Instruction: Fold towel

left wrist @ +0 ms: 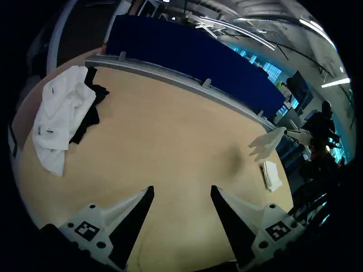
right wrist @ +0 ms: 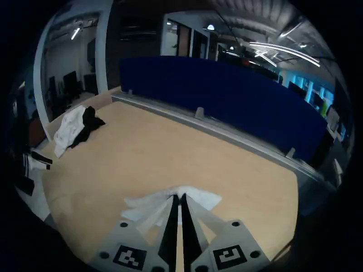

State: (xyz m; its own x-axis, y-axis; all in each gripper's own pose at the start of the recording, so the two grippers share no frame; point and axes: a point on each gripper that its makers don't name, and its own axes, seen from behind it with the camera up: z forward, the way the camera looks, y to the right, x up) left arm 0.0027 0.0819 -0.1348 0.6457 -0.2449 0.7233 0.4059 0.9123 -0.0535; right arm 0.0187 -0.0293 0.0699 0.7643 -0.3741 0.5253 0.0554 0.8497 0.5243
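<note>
— Where is the towel [right wrist: 202, 197] from your end?

— In the right gripper view it lies on the wooden surface [right wrist: 149, 154], a small white folded piece right at the tips of my right gripper [right wrist: 179, 197]. The cloth spreads out to both sides of the tips.

— And the jaws on that side?

— Closed down to a thin slit. I cannot tell whether any cloth is caught between them.

— The other side?

— My left gripper [left wrist: 181, 188] hangs over bare surface with its jaws spread wide, holding nothing. From the left gripper view I see the towel near the far right edge of the surface, with the right gripper just beside it.

— Anything else on the surface?

— A crumpled white garment [left wrist: 61, 113] with a black garment [left wrist: 93, 109] touching it, at the far left, well apart from the towel. A blue partition [left wrist: 190, 54] runs along the back edge.
</note>
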